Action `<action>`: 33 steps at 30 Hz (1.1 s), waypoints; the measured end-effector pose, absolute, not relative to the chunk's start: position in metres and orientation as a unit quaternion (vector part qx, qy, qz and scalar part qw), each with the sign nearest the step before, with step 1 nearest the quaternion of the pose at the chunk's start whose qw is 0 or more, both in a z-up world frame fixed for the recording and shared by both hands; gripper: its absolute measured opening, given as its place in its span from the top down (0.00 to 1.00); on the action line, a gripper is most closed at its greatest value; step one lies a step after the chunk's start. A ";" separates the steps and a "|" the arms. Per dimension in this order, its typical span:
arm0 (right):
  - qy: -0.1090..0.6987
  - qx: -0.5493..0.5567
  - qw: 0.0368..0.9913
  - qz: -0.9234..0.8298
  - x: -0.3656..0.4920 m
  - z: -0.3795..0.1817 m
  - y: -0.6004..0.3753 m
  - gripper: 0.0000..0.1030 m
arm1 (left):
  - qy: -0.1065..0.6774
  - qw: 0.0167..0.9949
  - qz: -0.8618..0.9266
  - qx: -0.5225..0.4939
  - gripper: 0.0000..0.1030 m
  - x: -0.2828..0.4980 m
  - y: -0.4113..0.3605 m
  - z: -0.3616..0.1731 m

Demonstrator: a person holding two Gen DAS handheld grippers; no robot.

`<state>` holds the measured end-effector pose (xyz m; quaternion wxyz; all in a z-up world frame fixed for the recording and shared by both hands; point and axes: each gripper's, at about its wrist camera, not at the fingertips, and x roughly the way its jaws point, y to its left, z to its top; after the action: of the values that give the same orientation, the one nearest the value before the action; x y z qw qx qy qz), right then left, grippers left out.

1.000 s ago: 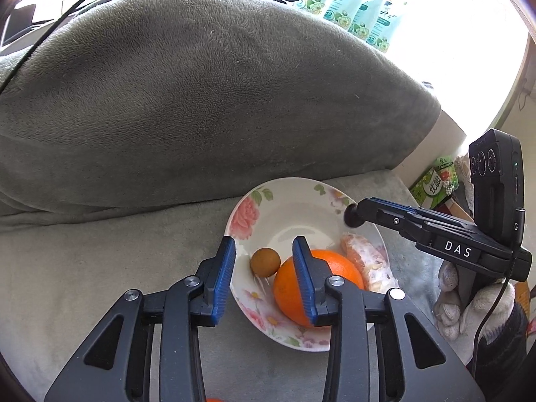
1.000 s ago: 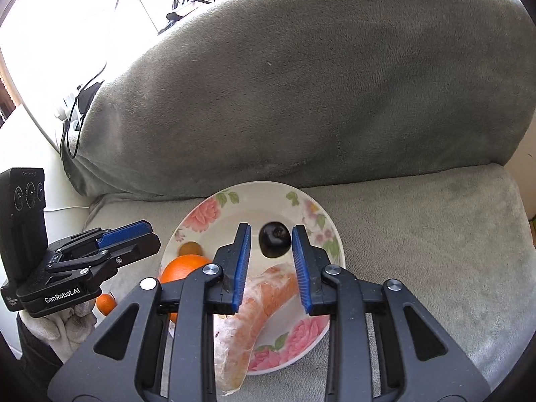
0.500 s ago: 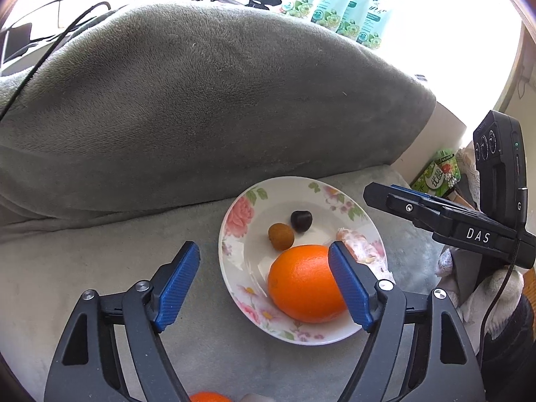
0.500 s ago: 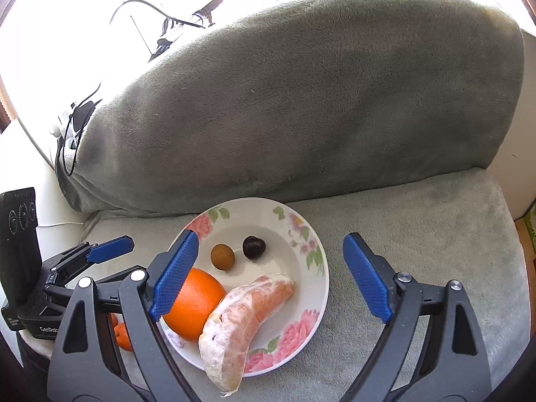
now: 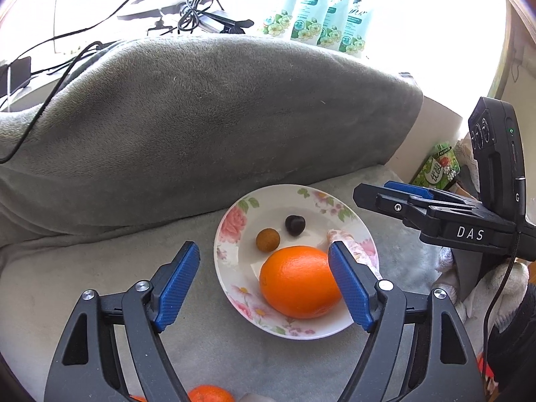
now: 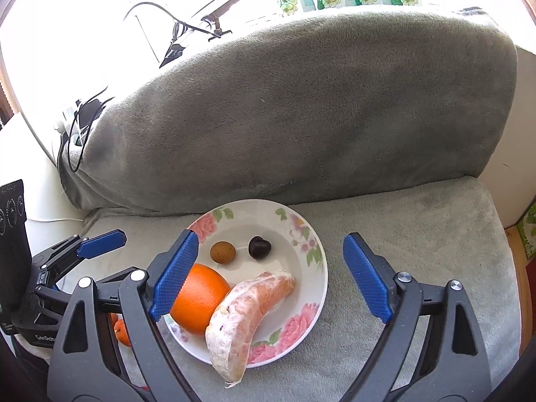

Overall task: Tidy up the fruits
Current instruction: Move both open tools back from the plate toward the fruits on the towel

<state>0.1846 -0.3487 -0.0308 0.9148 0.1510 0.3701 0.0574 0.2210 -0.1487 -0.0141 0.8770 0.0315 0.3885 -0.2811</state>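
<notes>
Right now I'm seeing the peeled pomelo segment (image 6: 249, 311) lying in the floral plate (image 6: 315, 288) on the grey cushion (image 6: 418, 234), long axis running diagonally, one end overhanging the near rim, other end pointing toward the plate's far right. It's touching the orange (image 6: 201, 296). L gripper (image 5: 264, 283) & R gripper (image 6: 271, 276) are both hanging wide apart, gripping nothing. Segment's pale pink w/ white pith.
</notes>
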 end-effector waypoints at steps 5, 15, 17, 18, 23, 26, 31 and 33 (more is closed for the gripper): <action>0.363 0.148 0.918 0.060 0.177 -0.025 -0.345 0.12 | 0.382 0.880 -0.280 0.032 0.23 0.214 -0.145 -0.008; 0.328 0.126 0.933 0.077 0.152 -0.011 -0.326 0.12 | 0.363 0.894 -0.261 0.023 0.23 0.200 -0.115 0.011; 0.326 0.114 0.935 0.084 0.147 -0.008 -0.318 0.12 | 0.362 0.896 -0.256 0.020 0.23 0.196 -0.105 0.015; 0.325 0.107 0.936 0.087 0.145 -0.006 -0.314 0.12 | 0.360 0.898 -0.252 0.021 0.23 0.194 -0.100 0.016; 0.321 0.082 0.937 0.109 0.134 -0.002 -0.290 0.12 | 0.353 0.906 -0.232 0.022 0.23 0.182 -0.073 0.022; 0.320 0.078 0.935 0.129 0.131 -0.001 -0.277 0.12 | 0.351 0.910 -0.218 0.019 0.23 0.174 -0.055 0.021; 0.325 0.075 0.929 0.160 0.125 -0.002 -0.257 0.12 | 0.354 0.915 -0.193 0.006 0.23 0.163 -0.024 0.016; 0.330 0.072 0.925 0.172 0.125 -0.002 -0.249 0.12 | 0.357 0.916 -0.182 -0.003 0.23 0.158 -0.012 0.013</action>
<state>0.1249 -0.2495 -0.0024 0.9254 0.0717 0.3302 0.1717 0.1578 -0.0124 0.0126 0.9161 -0.0033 0.3574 -0.1816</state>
